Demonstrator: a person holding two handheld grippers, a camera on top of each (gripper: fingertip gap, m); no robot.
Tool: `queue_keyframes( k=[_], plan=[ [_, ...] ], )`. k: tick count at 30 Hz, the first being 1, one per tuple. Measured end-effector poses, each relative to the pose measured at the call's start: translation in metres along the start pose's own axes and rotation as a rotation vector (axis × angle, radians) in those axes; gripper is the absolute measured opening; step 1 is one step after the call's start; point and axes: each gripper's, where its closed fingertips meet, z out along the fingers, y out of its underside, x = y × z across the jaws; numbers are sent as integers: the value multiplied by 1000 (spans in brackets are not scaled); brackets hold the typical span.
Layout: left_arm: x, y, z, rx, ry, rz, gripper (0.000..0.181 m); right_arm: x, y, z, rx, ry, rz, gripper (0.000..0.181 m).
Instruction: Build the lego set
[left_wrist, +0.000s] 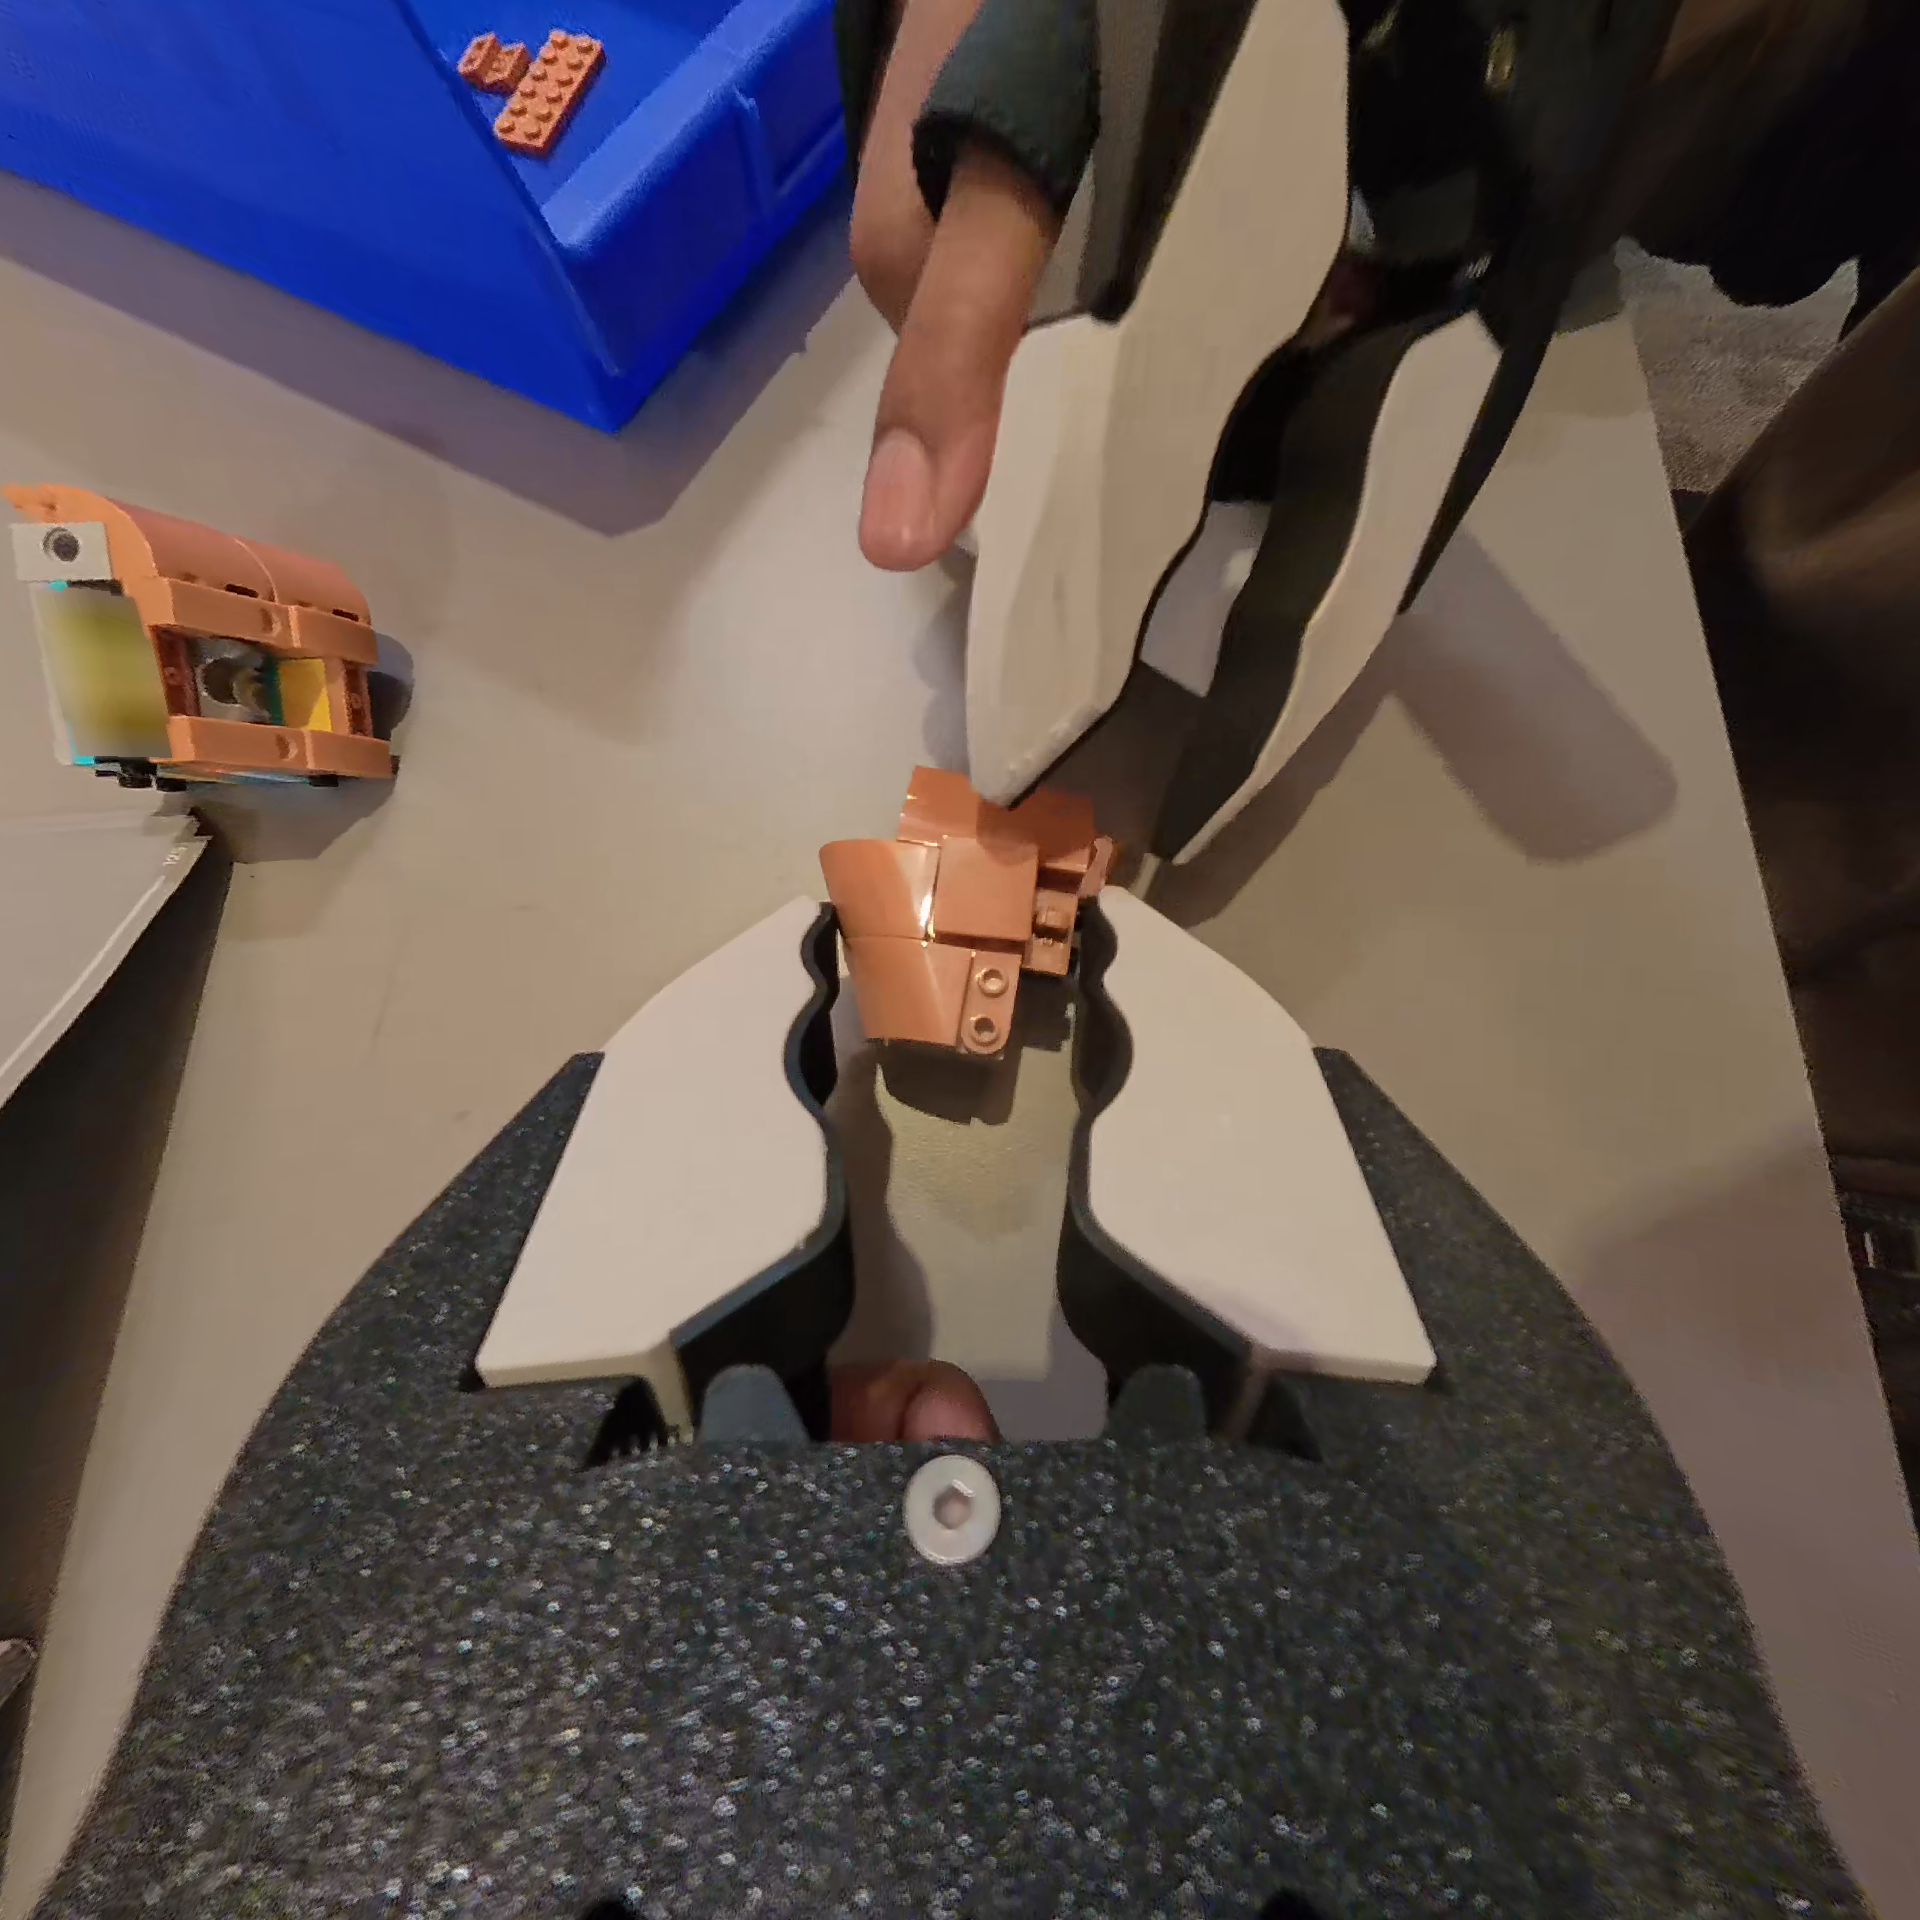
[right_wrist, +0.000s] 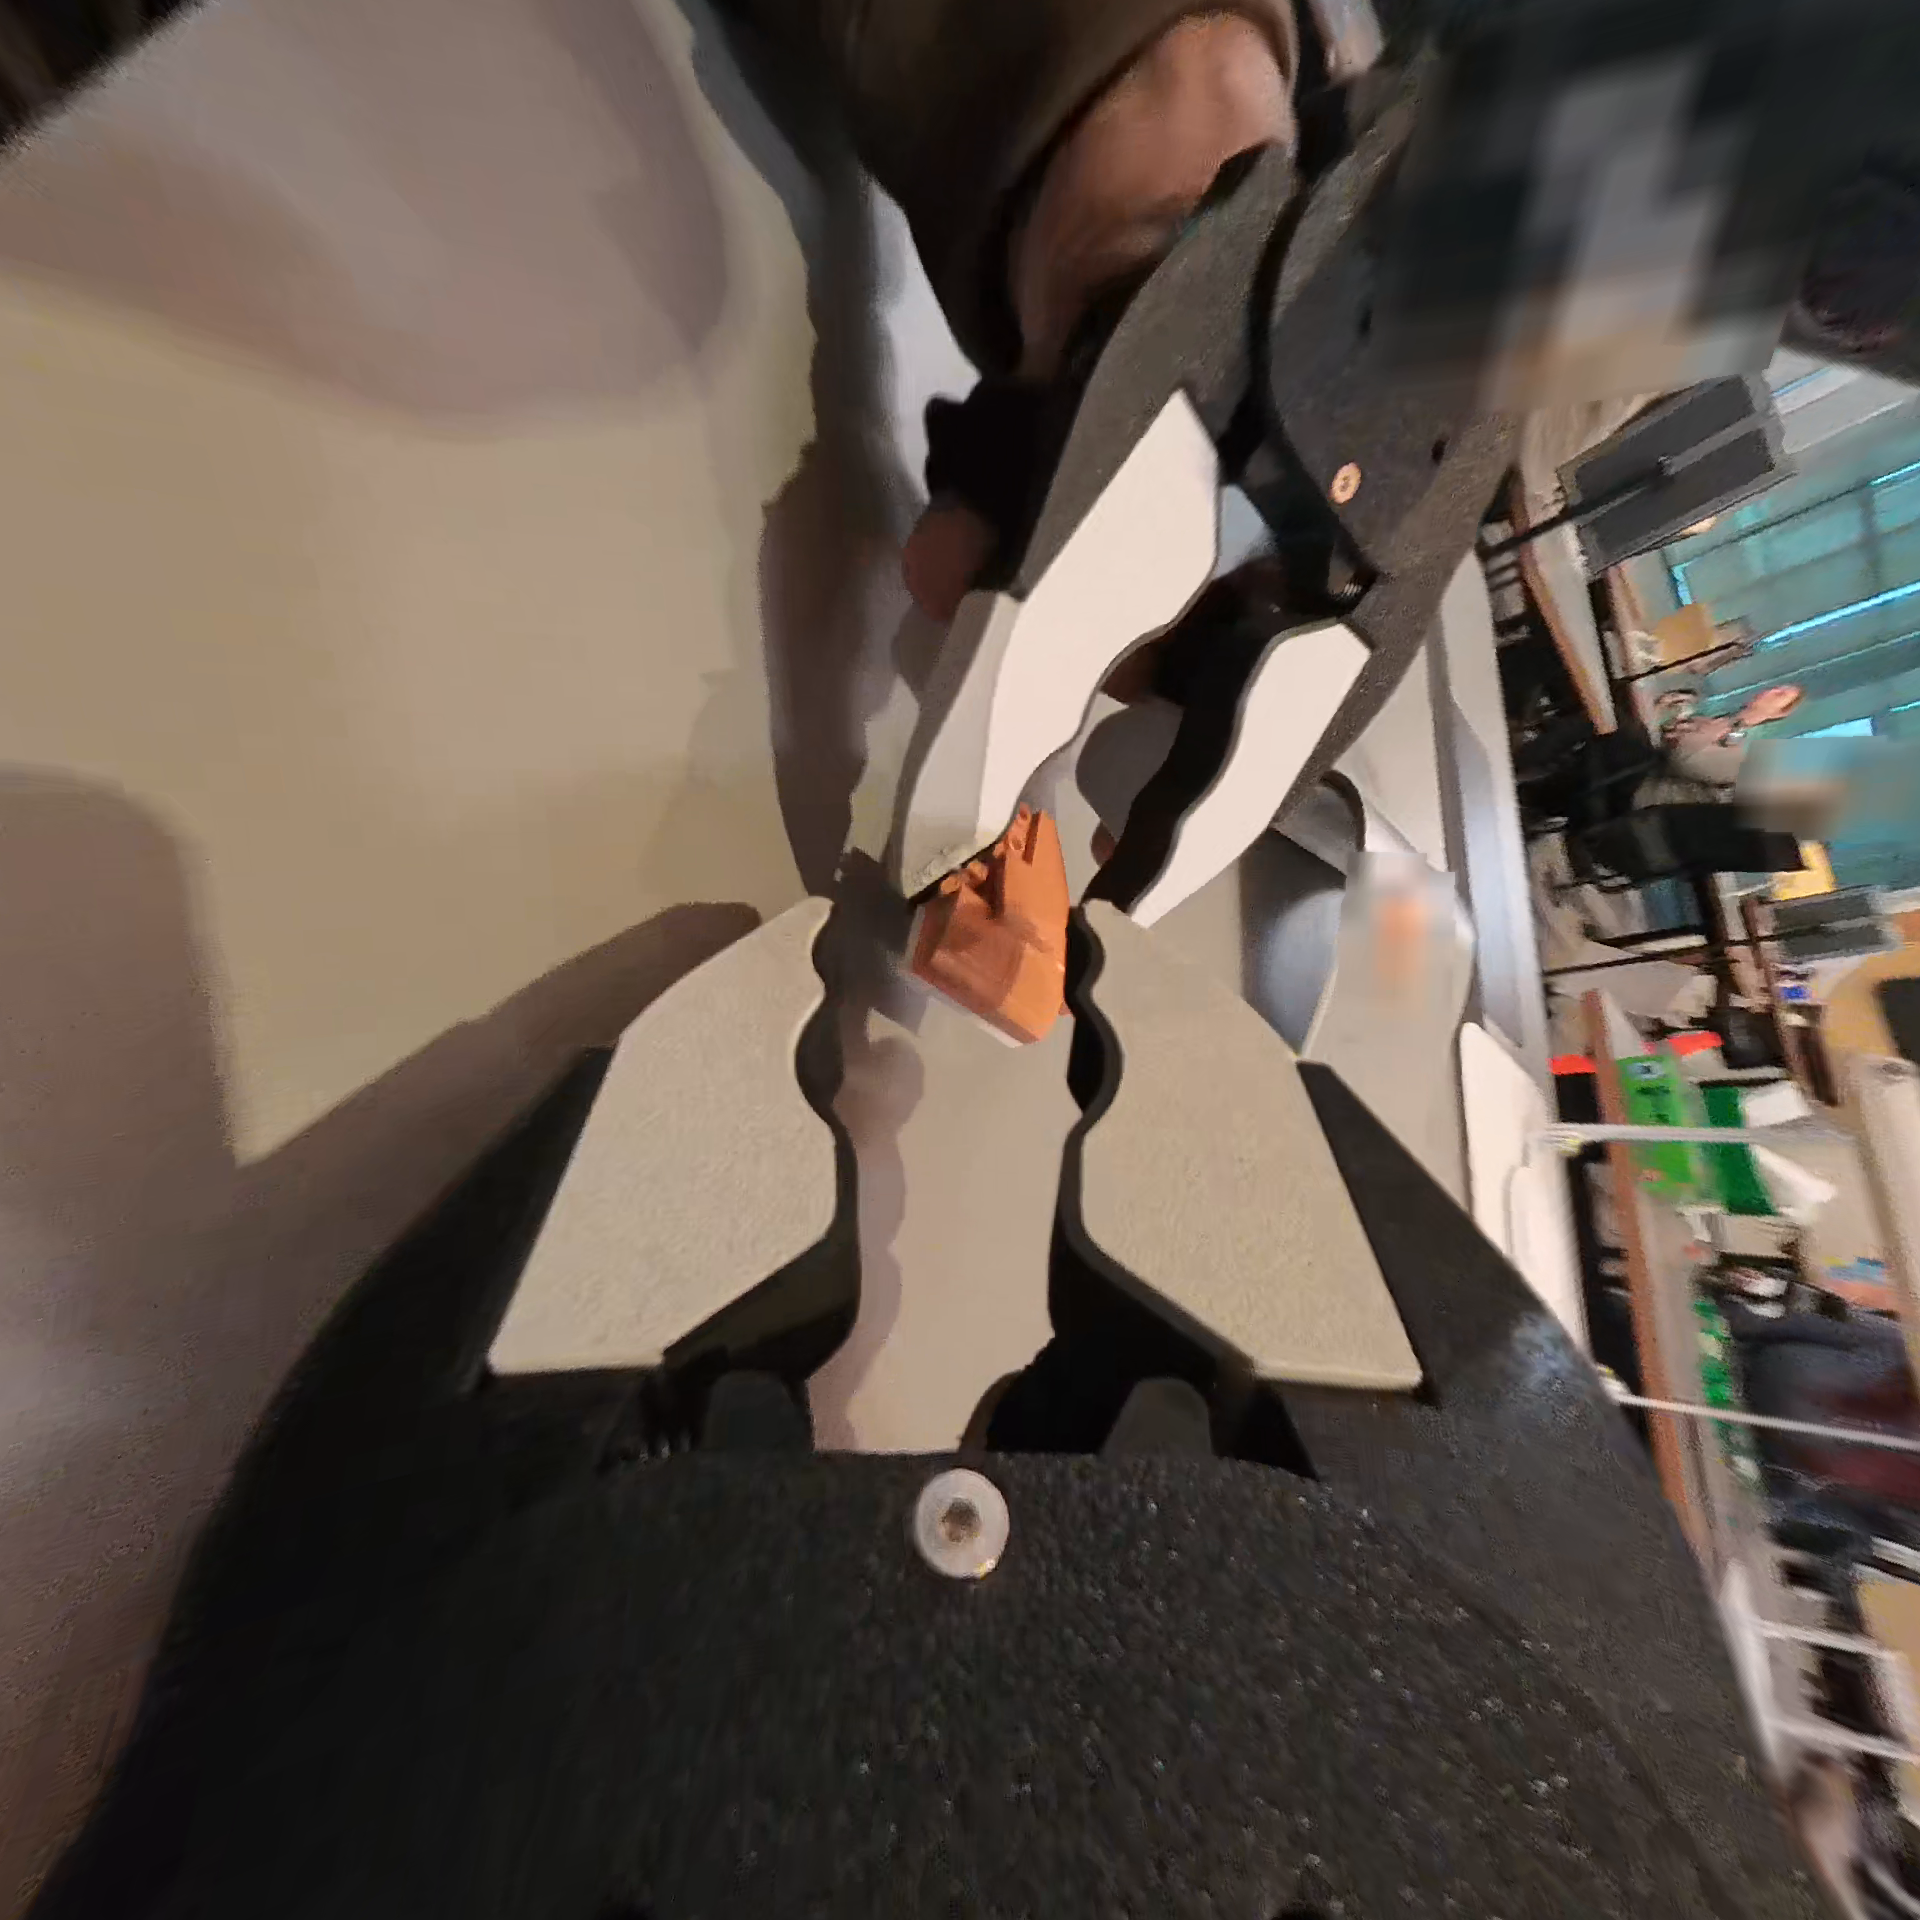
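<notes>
Left gripper (left_wrist: 961, 914) clenched on a brown lego sub-assembly (left_wrist: 935, 935), held above the pale surface (left_wrist: 623, 779) with curved slopes facing left and studded ends facing right and near; piece filling the whole gap between the two pale fingertips. Reaching in from the far right at a steep downward slant, right gripper (left_wrist: 1086, 826), one pale fingertip touching the far top edge of the same piece, the other tip just right of it. Cannot tell whether clamped or merely resting against the piece: from the right wrist view, brown piece (right_wrist: 987, 956) sitting between that gripper's (right_wrist: 951, 920) own tips, against one finger, with a sliver of gap on the other side. Lying along the right gripper's outer side, an extended finger (left_wrist: 935, 364) from a dark sleeve, pointing down toward the piece. Well apart at far left, a partly built brown model (left_wrist: 208, 644) on the surface; beyond it, a blue bin (left_wrist: 675, 260) with loose brown plates (left_wrist: 545, 94) inside.
</notes>
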Motion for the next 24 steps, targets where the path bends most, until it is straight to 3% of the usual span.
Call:
queue_keyframes(
  k=[9,15,24],
  plan=[
    [2,-3,-4,5,-3,3,45,2,5,13,-86,79,-143,39],
    [2,-4,-7,11,8,-6,45,9,0,9,-63,128,-181,39],
    [17,-11,-13,61,154,-98,45,9,-9,11,-33,158,-327,46]
  ],
)
